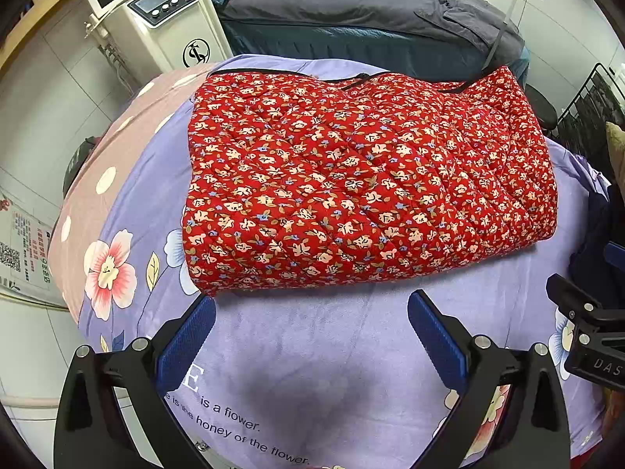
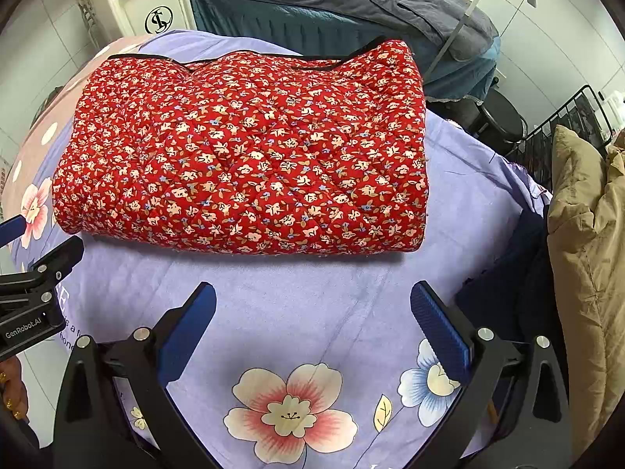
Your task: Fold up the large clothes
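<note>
The red floral garment [image 1: 367,179] is quilted cloth, matt and puffy, stitched in diamonds, with a smooth dark binding along its far edge. Under it, the lilac bedsheet [image 1: 312,351] is soft, matt woven cloth, faintly creased, printed with flowers and lettering. Nearer than the garment, the left gripper [image 1: 311,336] has matt black plastic arms with shiny metal bolts, and its pads [image 1: 187,344] are blue with a fine ribbed texture; the right gripper [image 2: 312,328] looks the same. Behind the garment, the white machine [image 1: 156,19] has a glossy hard casing. Right of the garment, the tan padded cloth [image 2: 586,258] looks slightly sheeny and crinkled.
</note>
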